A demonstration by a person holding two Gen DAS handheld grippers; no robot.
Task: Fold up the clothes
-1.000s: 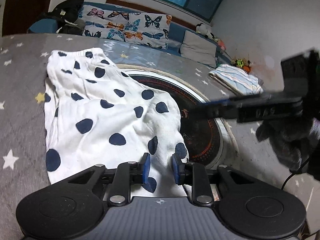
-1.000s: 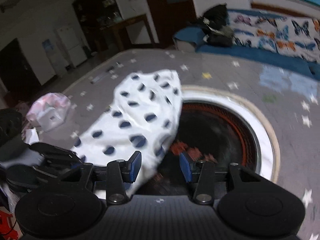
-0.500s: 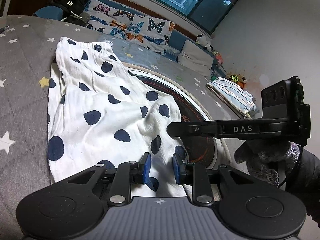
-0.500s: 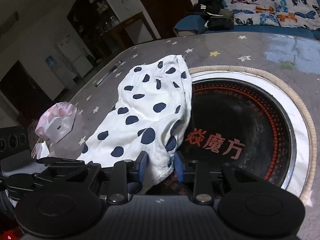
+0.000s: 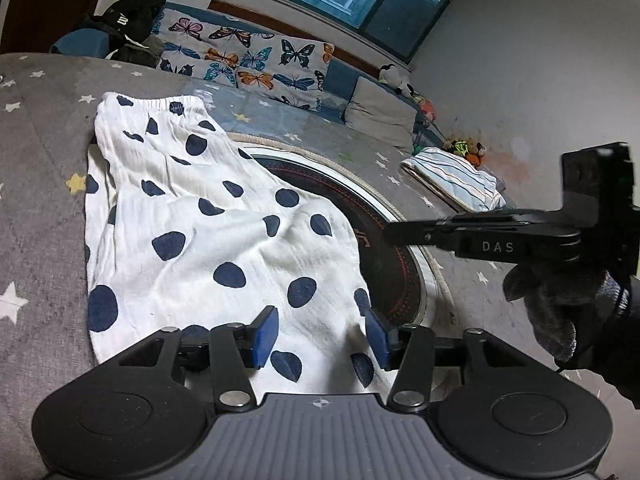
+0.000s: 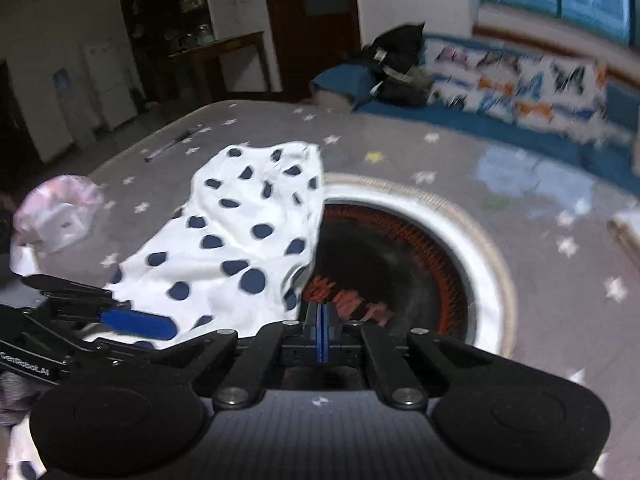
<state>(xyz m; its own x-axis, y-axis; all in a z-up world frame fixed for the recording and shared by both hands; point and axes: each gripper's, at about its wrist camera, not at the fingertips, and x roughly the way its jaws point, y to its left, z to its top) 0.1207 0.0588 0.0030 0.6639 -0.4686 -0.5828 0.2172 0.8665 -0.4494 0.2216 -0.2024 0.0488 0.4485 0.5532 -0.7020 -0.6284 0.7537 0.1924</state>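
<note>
Left wrist view: the left gripper (image 5: 322, 336), jaws just widened, straddles the near hem of the polka-dot garment (image 5: 208, 236) without pinching; its long axis runs away toward the table's far edge.

Right wrist view: the right gripper (image 6: 321, 330) has just clamped fully together (no cloth visibly caught), the garment lying forward-left.

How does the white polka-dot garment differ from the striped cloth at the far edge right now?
The white garment with navy dots lies spread open and wrinkled; the blue-and-white striped cloth is folded into a neat rectangle. The dotted garment overlaps the round black hotplate; the striped cloth lies clear of it, near the far edge. The dotted one covers much more surface. Both rest on the grey star-patterned cover.
</note>
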